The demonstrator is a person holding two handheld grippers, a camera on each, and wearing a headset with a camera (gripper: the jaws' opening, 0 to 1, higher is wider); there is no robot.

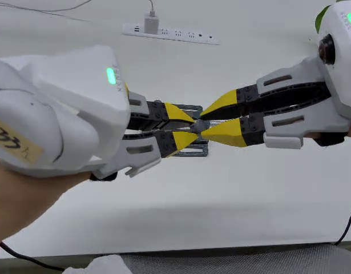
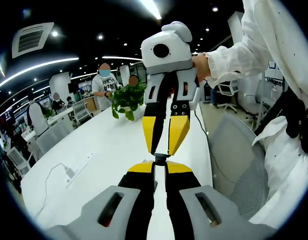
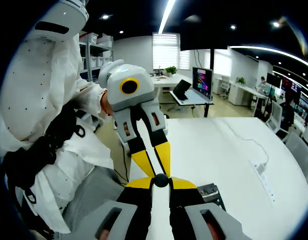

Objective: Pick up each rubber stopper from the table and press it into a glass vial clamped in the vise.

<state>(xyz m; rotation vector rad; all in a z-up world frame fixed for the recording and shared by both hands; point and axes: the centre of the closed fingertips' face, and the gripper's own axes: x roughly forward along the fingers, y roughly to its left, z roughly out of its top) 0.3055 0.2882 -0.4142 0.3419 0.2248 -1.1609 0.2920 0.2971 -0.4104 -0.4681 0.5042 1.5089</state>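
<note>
Meeting tip to tip above the vise [image 1: 196,149] on the counter [image 1: 249,194], both grippers are converging on the rubber stopper [image 3: 161,180]. The right gripper [image 1: 202,123] is pinching it. The left gripper [image 1: 195,127] is touching it with its jaws nearly together, though I cannot tell whether it is gripping. The step is probably calling for holding the stopper square before lowering it toward the vise.

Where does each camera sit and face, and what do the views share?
Head view: head-worn, looking down at left claw and right claw tip to tip over the vise; forearm shows.
Left gripper view: rides left claw, faces right claw; sleeve shows.
Right gripper view: rides right claw, faces left claw; coat shows.
Shared: the meeting claw tips.
</note>
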